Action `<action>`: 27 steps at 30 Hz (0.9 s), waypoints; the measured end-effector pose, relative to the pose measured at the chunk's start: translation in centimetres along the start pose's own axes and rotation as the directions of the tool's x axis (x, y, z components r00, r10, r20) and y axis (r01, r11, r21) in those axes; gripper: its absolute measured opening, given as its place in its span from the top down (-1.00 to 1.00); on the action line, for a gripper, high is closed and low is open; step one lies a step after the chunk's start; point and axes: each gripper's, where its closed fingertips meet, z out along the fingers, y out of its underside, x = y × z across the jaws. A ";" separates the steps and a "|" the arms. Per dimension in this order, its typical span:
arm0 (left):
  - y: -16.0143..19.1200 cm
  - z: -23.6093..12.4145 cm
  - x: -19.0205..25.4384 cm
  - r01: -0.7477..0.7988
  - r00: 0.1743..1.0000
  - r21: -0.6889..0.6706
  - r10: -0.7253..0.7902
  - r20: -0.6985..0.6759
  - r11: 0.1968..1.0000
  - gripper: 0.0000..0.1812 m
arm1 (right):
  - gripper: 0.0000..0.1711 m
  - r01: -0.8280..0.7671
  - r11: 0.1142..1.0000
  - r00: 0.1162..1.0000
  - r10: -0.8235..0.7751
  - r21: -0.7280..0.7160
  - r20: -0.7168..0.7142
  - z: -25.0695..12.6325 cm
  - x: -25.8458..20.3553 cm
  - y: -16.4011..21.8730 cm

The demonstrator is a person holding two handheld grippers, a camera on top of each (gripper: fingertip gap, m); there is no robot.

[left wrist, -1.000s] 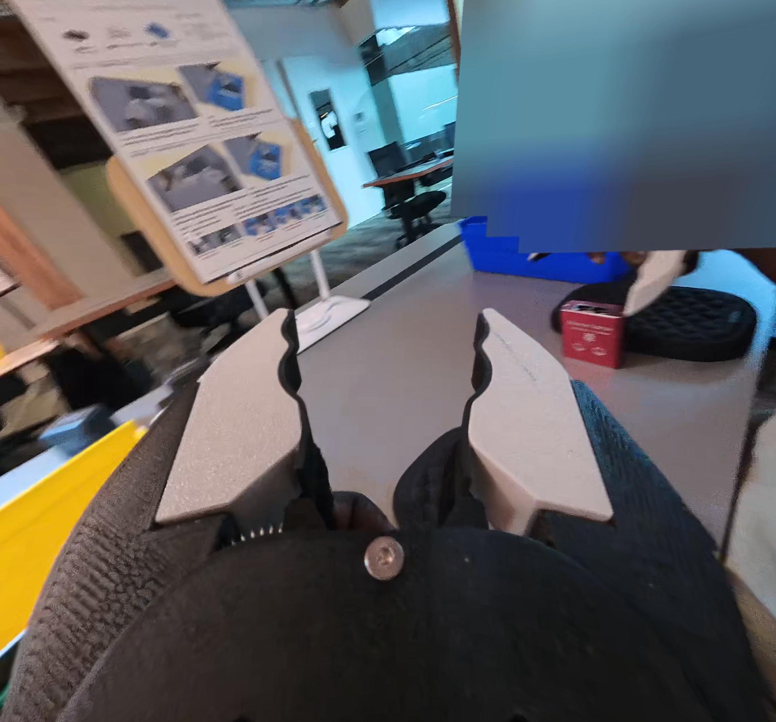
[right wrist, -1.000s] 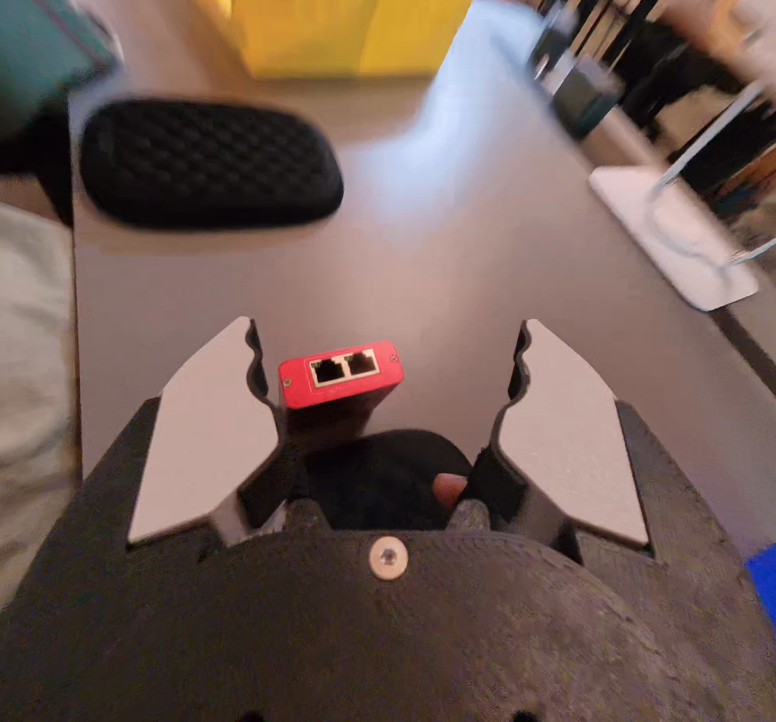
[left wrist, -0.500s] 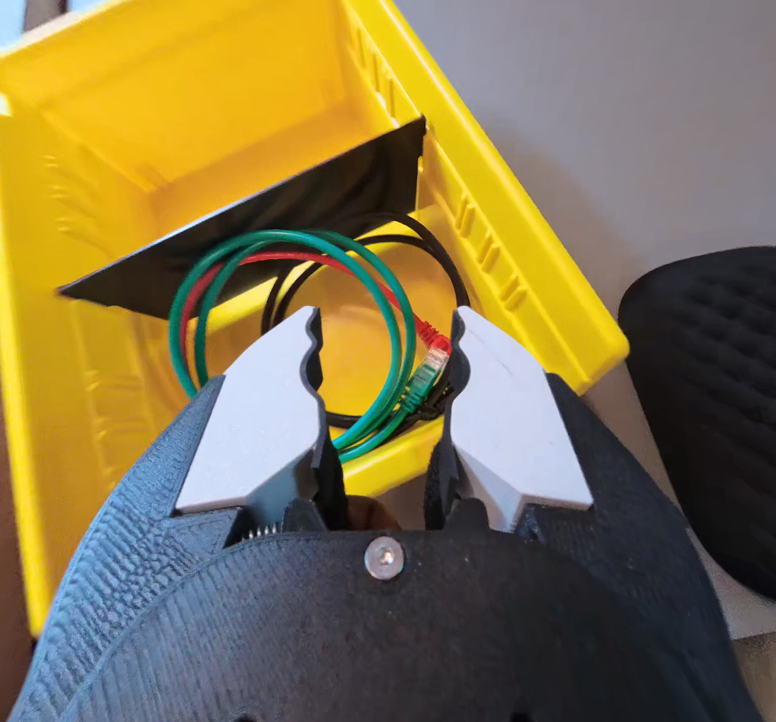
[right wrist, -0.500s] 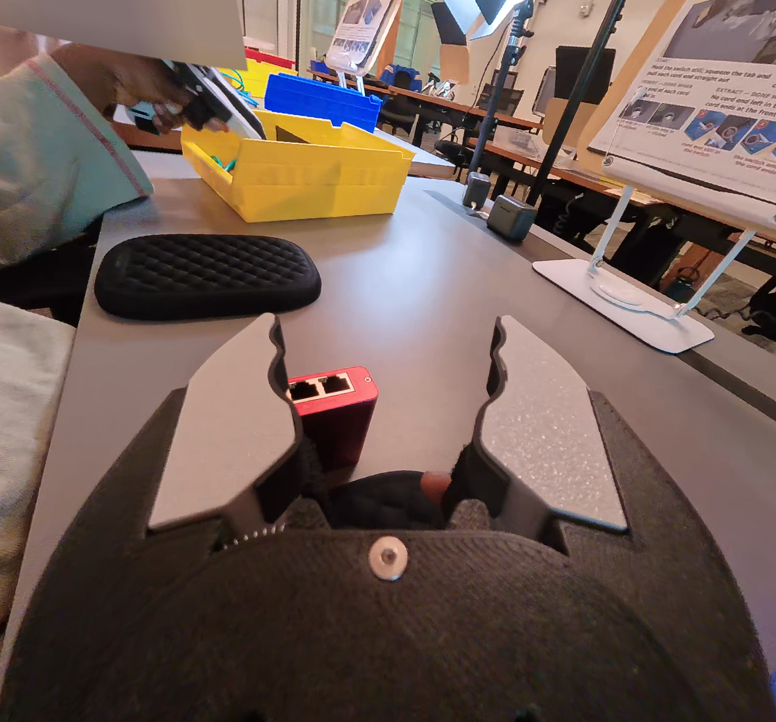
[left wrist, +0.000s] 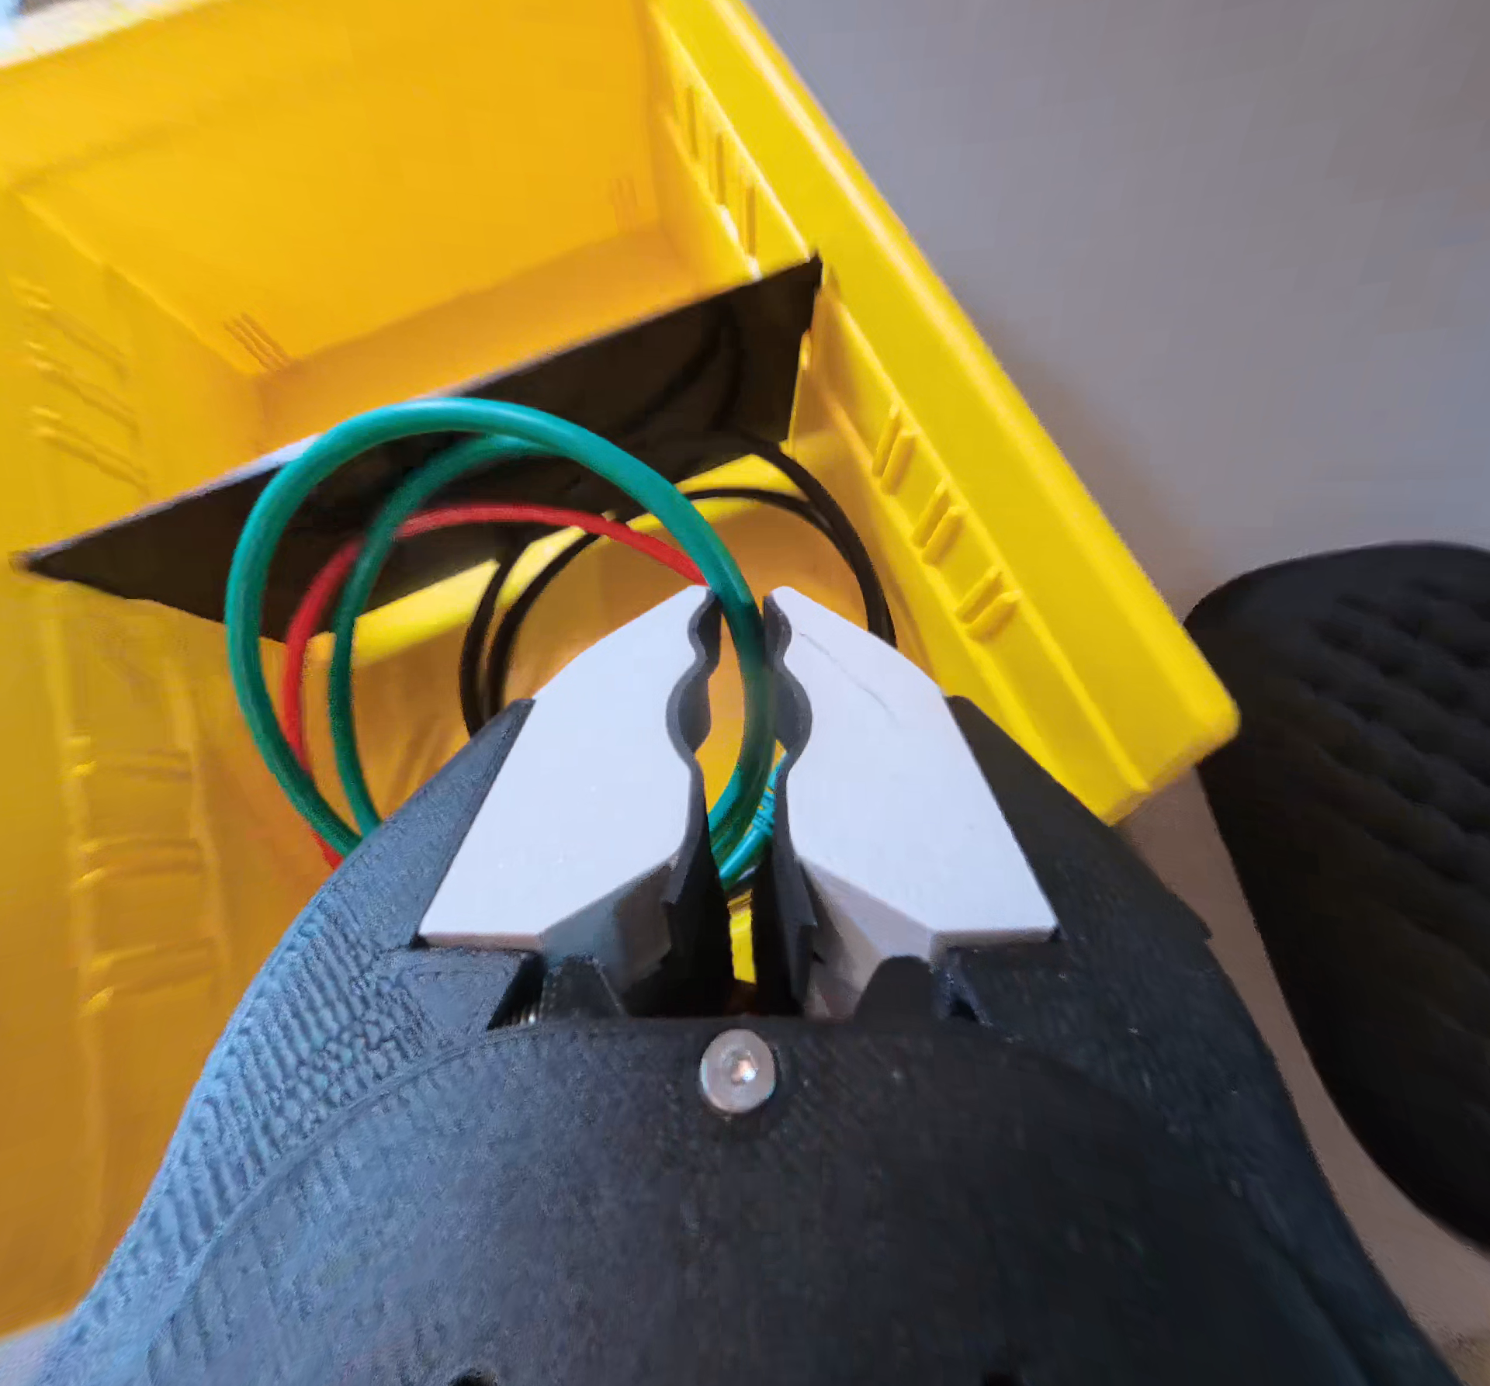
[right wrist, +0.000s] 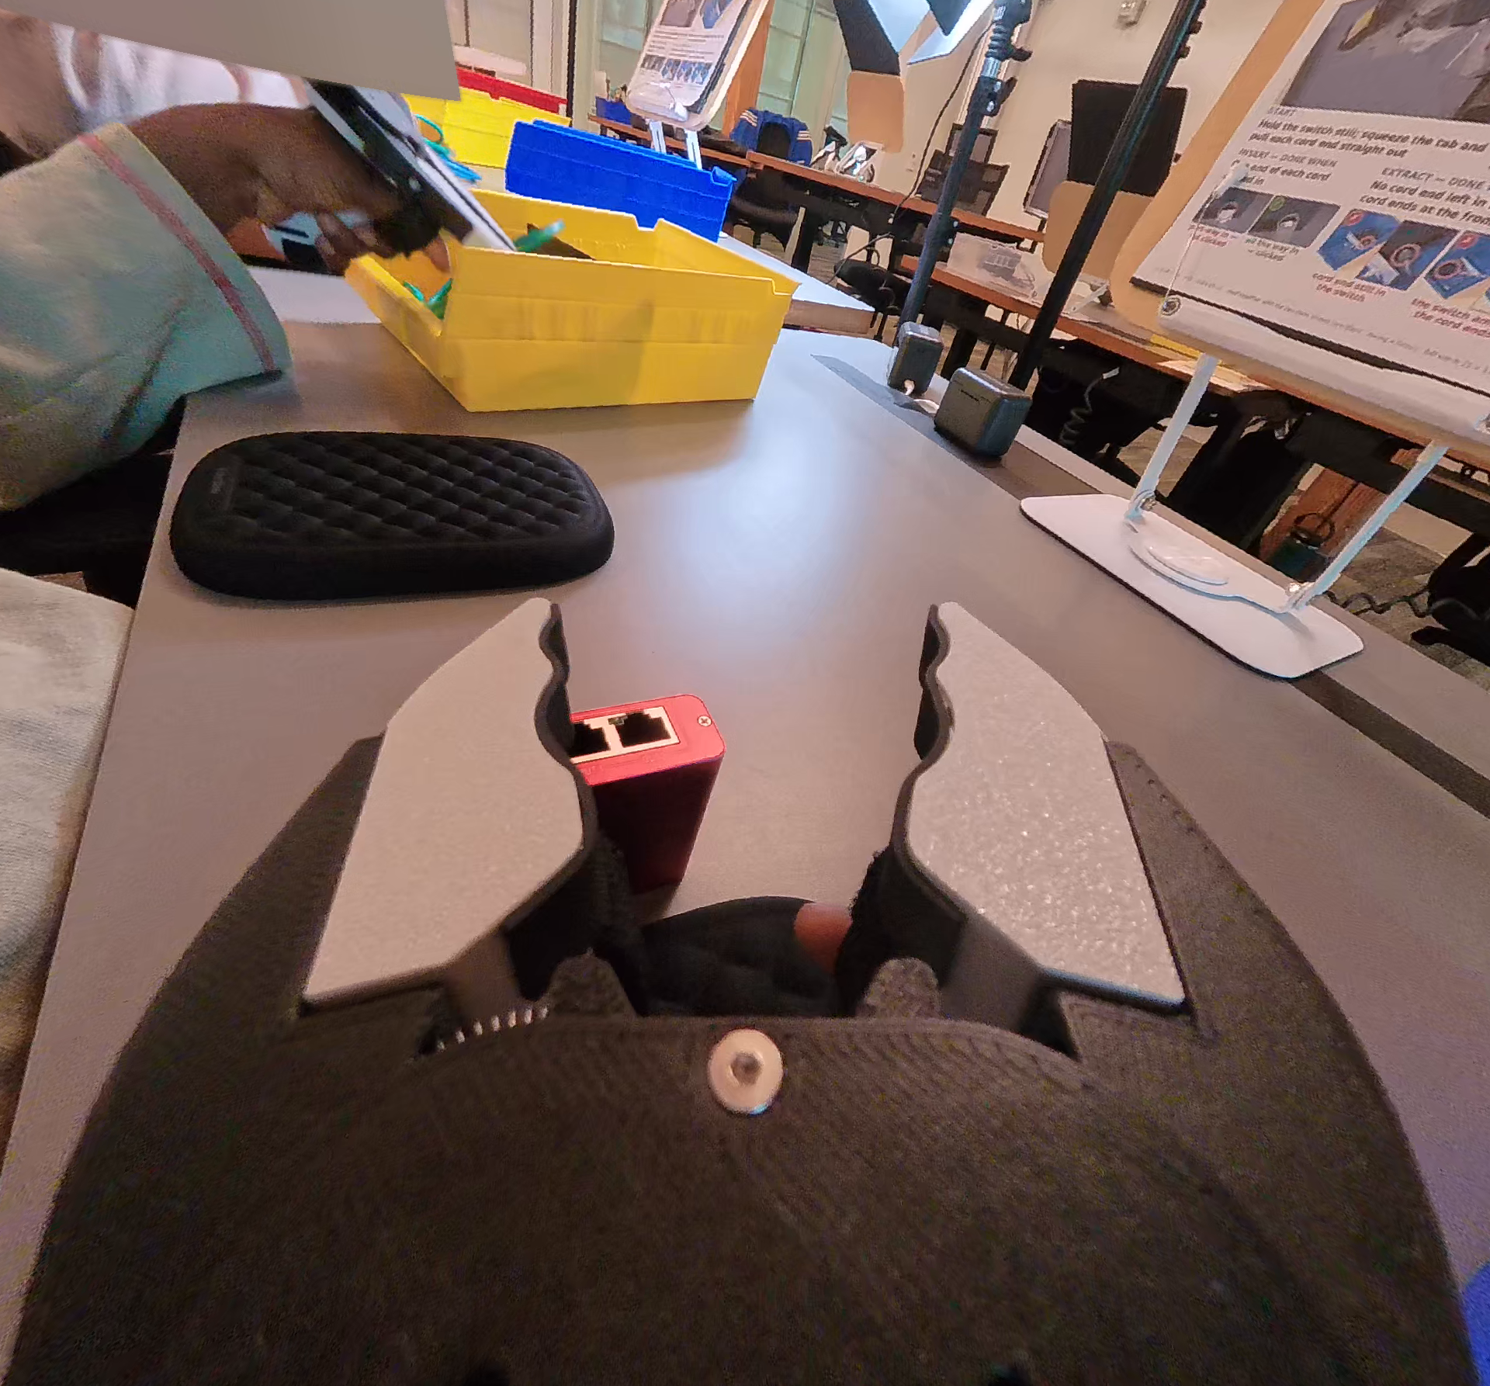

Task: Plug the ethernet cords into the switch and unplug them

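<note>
My left gripper (left wrist: 738, 605) is shut on the green ethernet cord (left wrist: 484, 420) inside the yellow bin (left wrist: 403, 178). The cord's loops rise above the bin floor. A red cord (left wrist: 484, 521) and a black cord (left wrist: 806, 484) lie coiled beside it. A black divider (left wrist: 564, 412) crosses the bin. My right gripper (right wrist: 738, 622) is open, low over the table. The red switch (right wrist: 653, 775) stands between its fingers, against the left finger (right wrist: 459, 799), ports facing up. The left gripper also shows far off in the right wrist view (right wrist: 403, 162), held by a hand over the bin (right wrist: 613, 331).
A black quilted pad (right wrist: 387, 509) lies between bin and switch, also in the left wrist view (left wrist: 1371, 823). A white sign stand base (right wrist: 1193, 581) sits at right. A blue bin (right wrist: 613, 174) stands behind the yellow one. The grey table (right wrist: 806, 541) shows bare surface ahead. The gap from one gripper's tips to the other's is roughly 40 cm.
My left gripper swung from the table down into the yellow bin and closed on the green cord, lifting its loops. My right gripper stayed open around the switch and levelled out.
</note>
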 end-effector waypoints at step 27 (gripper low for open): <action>-12.7 -17.8 20.9 0.662 0.480 0.535 0.251 -0.840 0.525 0.93 | 0.30 0.499 0.858 0.865 -0.501 0.124 -0.014 2.7 -7.6 -7.2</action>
